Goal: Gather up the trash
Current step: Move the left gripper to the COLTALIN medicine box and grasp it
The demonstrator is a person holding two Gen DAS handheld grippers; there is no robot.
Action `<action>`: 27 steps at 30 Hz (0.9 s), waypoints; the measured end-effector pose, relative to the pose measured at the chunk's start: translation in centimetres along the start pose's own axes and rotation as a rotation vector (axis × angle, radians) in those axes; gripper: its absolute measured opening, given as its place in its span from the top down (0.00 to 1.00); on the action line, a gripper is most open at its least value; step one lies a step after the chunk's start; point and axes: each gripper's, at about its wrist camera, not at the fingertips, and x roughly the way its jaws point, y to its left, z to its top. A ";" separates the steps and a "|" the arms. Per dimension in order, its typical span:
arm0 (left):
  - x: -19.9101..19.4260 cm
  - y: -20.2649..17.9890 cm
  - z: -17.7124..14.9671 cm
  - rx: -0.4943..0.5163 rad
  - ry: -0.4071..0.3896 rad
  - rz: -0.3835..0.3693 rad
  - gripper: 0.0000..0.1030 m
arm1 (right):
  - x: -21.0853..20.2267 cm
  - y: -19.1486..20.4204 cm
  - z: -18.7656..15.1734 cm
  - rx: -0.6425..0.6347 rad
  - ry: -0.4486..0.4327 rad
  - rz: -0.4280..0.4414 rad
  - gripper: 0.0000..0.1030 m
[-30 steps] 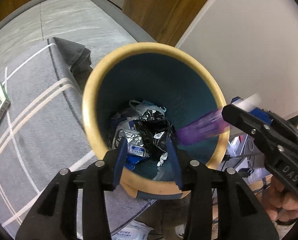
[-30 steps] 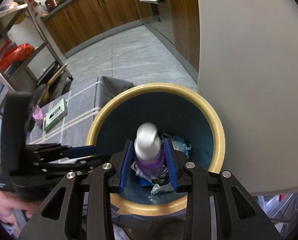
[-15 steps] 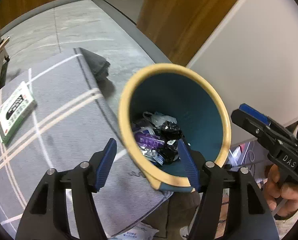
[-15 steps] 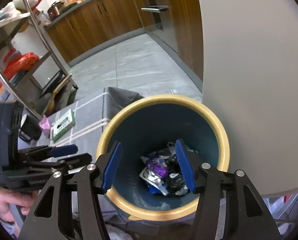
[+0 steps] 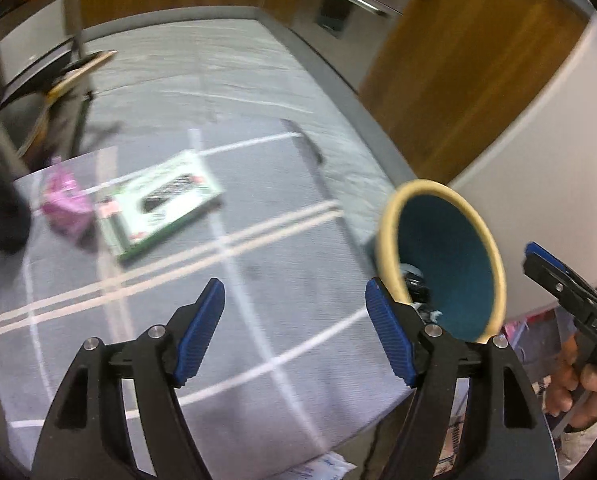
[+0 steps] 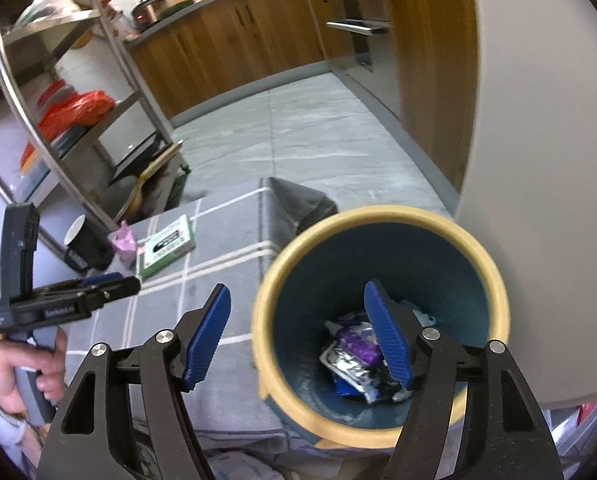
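Observation:
The teal bin with a yellow rim (image 6: 382,216) stands at the table's right edge, with wrappers and the purple bottle (image 6: 358,346) in its bottom. It shows at the right in the left wrist view (image 5: 390,216). My right gripper (image 6: 298,336) is open and empty above the bin's near-left rim. My left gripper (image 5: 294,328) is open and empty above the grey tablecloth (image 5: 258,264), left of the bin. A green and white box (image 5: 162,204) and a pink wrapper (image 5: 64,204) lie on the cloth, far left.
A black cup (image 6: 84,240) stands beside the pink wrapper (image 6: 123,242) and the box (image 6: 166,246). A metal shelf rack (image 6: 78,120) stands behind the table. A white wall (image 6: 546,160) is close on the right of the bin. Wooden cabinets (image 6: 238,40) line the back.
The purple bottle left my right gripper and fell into the bin. Both grippers opened wide. My left gripper let go of the bin's rim and swung left over the cloth.

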 end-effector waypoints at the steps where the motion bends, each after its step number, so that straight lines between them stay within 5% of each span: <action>1: -0.4 1.2 -0.1 -0.016 -0.008 0.016 0.30 | 0.2 0.5 0.1 -0.007 0.003 0.004 0.30; 6: -1.8 5.1 -0.1 -0.042 -0.039 0.084 0.30 | 1.5 3.1 0.3 -0.035 0.029 0.033 0.29; 11: -1.6 6.5 0.4 0.075 -0.040 0.139 0.26 | 2.1 5.0 0.3 -0.060 0.042 0.052 0.29; 23: 5.3 6.9 4.6 0.327 0.017 0.117 0.13 | 3.4 6.7 0.5 -0.085 0.074 0.067 0.29; 27: 7.6 8.0 6.4 0.335 0.060 0.105 0.12 | 3.6 6.8 0.6 -0.092 0.076 0.065 0.29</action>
